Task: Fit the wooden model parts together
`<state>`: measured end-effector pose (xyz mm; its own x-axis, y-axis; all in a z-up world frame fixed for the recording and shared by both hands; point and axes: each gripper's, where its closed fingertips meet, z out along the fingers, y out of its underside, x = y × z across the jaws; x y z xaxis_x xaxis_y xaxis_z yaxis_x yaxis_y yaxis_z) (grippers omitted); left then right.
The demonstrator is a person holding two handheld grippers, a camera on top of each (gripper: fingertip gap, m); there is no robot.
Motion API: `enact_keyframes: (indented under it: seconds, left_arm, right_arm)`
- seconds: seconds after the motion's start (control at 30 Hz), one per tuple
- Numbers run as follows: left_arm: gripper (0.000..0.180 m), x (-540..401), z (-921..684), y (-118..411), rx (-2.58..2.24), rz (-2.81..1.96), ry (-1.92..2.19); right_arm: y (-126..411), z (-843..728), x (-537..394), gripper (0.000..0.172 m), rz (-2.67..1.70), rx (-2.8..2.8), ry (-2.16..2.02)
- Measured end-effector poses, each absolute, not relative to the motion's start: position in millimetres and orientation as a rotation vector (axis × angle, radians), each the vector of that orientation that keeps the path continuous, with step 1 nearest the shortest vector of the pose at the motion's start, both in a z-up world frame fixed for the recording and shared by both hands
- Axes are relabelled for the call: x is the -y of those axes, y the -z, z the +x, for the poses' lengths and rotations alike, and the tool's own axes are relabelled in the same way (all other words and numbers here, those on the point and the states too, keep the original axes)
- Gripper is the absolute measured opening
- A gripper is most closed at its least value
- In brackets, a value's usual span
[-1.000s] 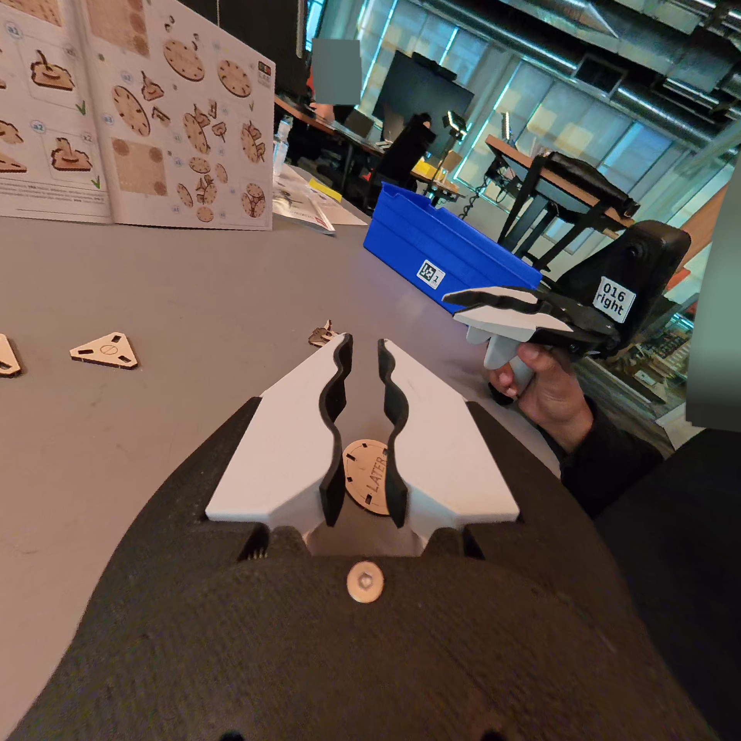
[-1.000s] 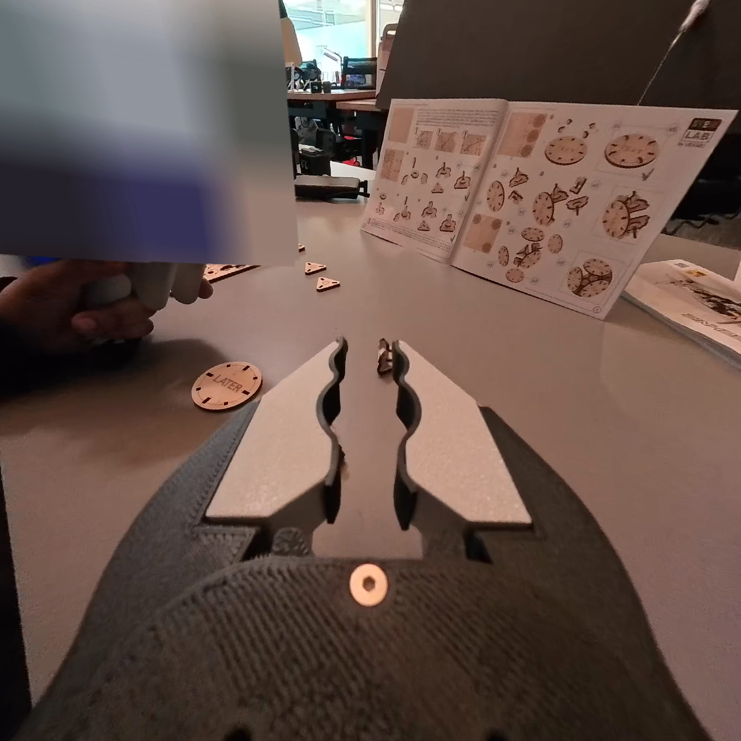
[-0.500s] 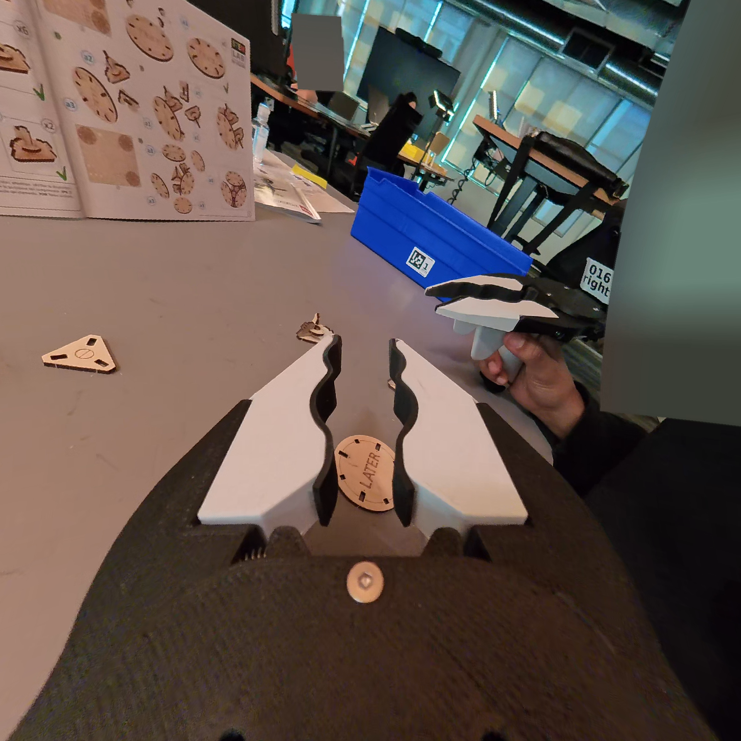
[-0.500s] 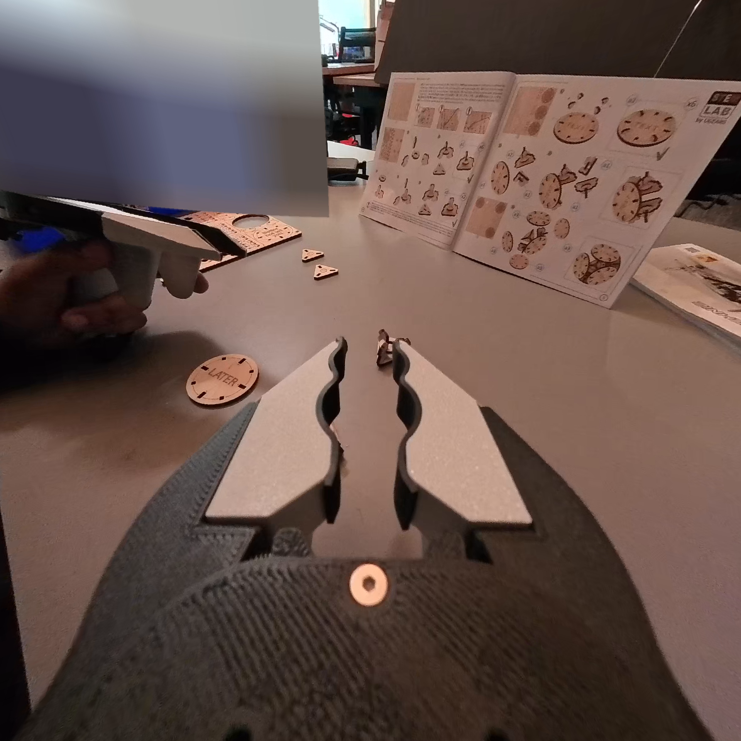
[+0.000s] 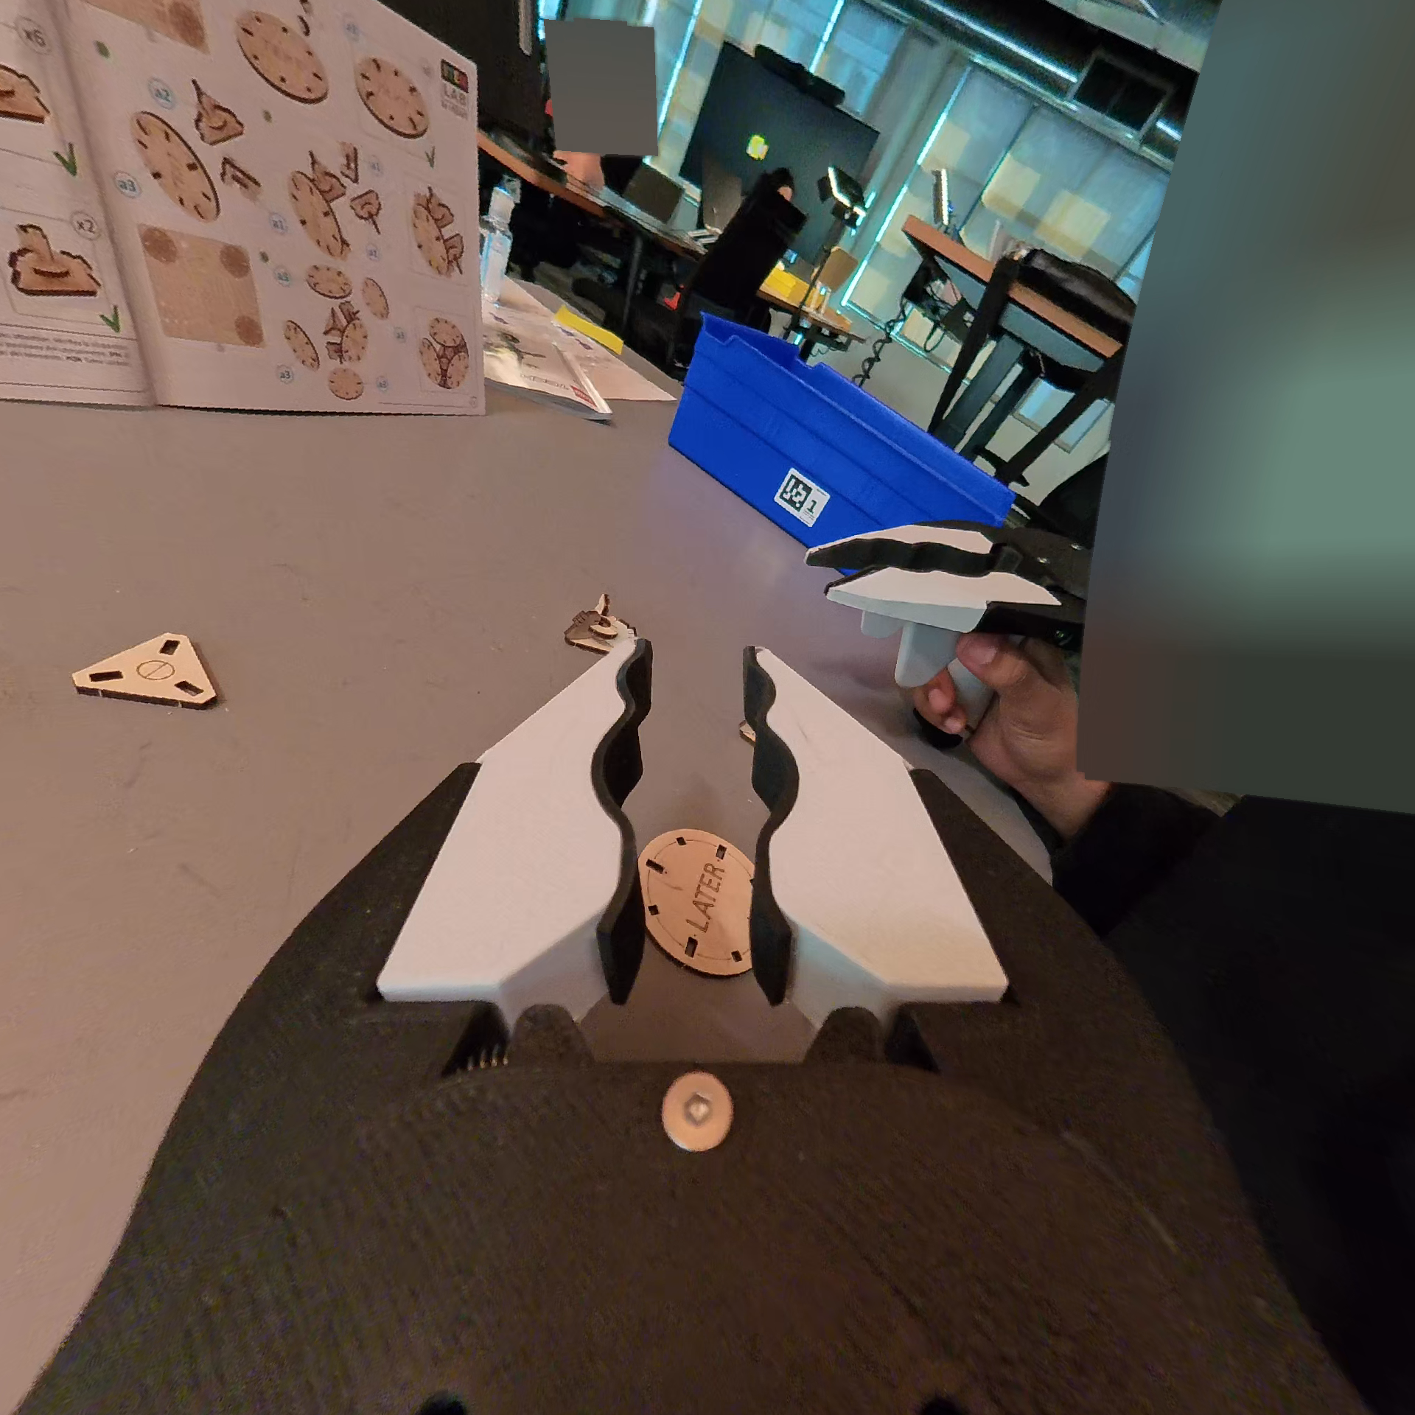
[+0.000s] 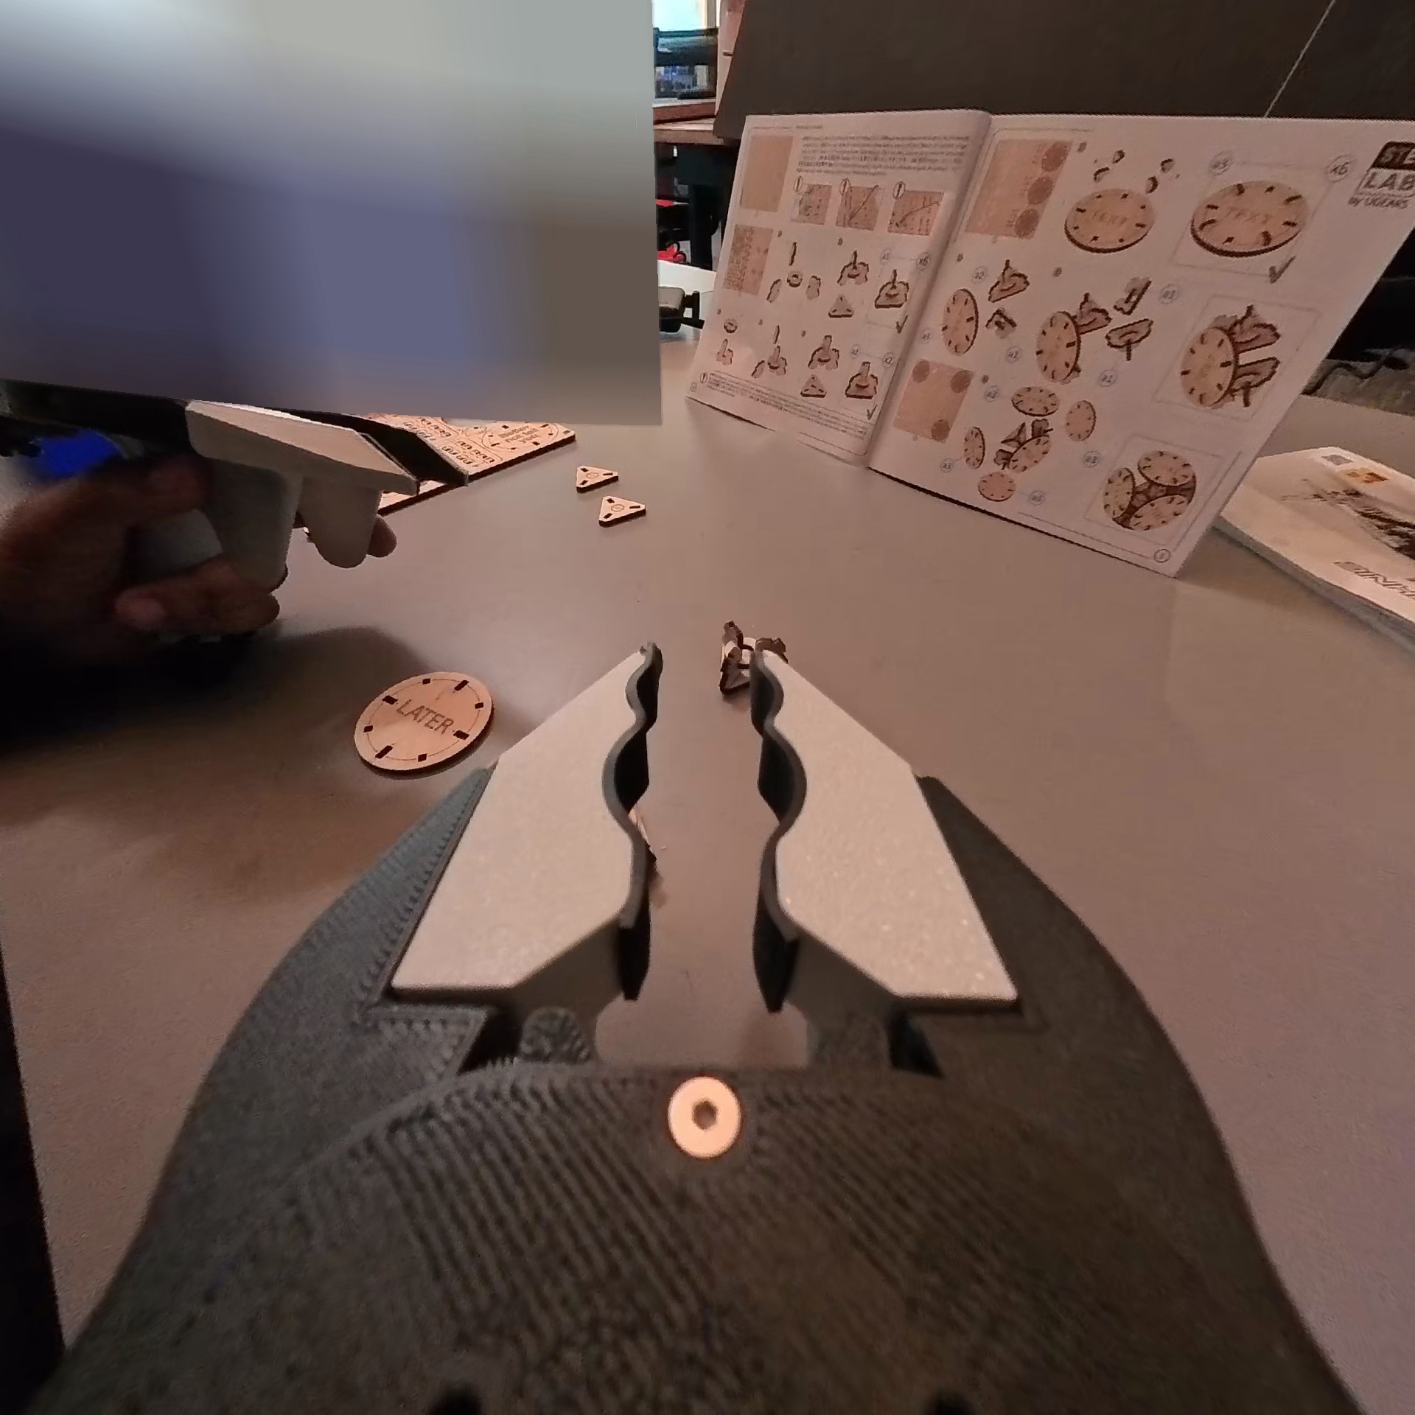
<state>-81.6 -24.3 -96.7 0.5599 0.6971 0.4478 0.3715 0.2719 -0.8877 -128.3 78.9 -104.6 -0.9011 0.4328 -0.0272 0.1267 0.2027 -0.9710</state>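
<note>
Grey tabletop (image 5: 383,536) in a busy workshop, desks and monitors off in the back. Had the left gripper (image 5: 698,651) hanging above a round wooden disc (image 5: 700,903), jaws a modest way apart and pinching nothing. Looked framed between the fingers from that camera, but the disc (image 6: 423,721) was lying flat on the table with the gripper up in the air over it. Same story for the right gripper (image 6: 704,658): narrowly parted, nothing held, tips low over a small wooden cluster (image 6: 735,666) just by its right fingertip.

Spotted two wooden triangles (image 6: 620,509) and a cut-out sheet (image 6: 490,448) farther back, probably laid out loose to stay within reach. Instruction booklet (image 6: 1072,306) stood propped open, presumably so the diagrams stayed readable mid-build.

As for writing: an engraved word on the disc, a logo in the booklet's corner, a coded sticker (image 5: 802,496) on the blue bin (image 5: 827,452). Not copying any of it.
</note>
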Motion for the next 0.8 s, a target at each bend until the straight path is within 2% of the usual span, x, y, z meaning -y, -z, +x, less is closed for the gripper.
enact_keyframes:
  seconds: [0.8]
  left_arm:
    - [0.028,21,-88,104,1.064,-1.371,-0.248]
  right_arm:
    - [110,-144,-78,0.025,-0.671,2.282,-1.789]
